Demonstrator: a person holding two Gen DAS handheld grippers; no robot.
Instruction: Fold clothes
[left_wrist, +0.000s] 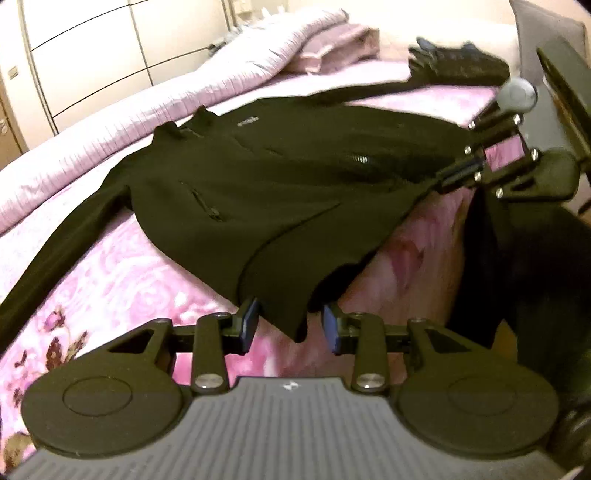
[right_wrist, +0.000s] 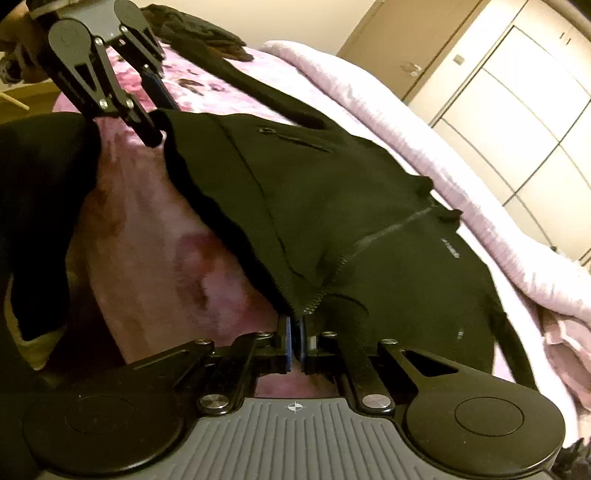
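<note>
Bedroom, pink floral bedspread (left_wrist: 122, 280) w/ lilac quilt (left_wrist: 110, 136) bunched behind, wardrobe doors (left_wrist: 85, 48) at back. Black zip jacket (left_wrist: 258, 184) spread flat on bed, hem hanging over near edge, sleeves out to both sides. Left gripper (left_wrist: 290, 325) partly parted, hem corner between pads, not pinched. Right gripper (right_wrist: 295, 341) clamped on jacket hem at zipper end. Dark clothes pile (left_wrist: 458, 62) farther back.

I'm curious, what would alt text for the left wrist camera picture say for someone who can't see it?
A black jacket lies spread on a bed with a pink flowered cover, its hem corner between the open blue pads of the left claw in the foreground. At right, the right claw pinches the jacket's other edge; a dark bundle of clothes sits farther back.
</note>
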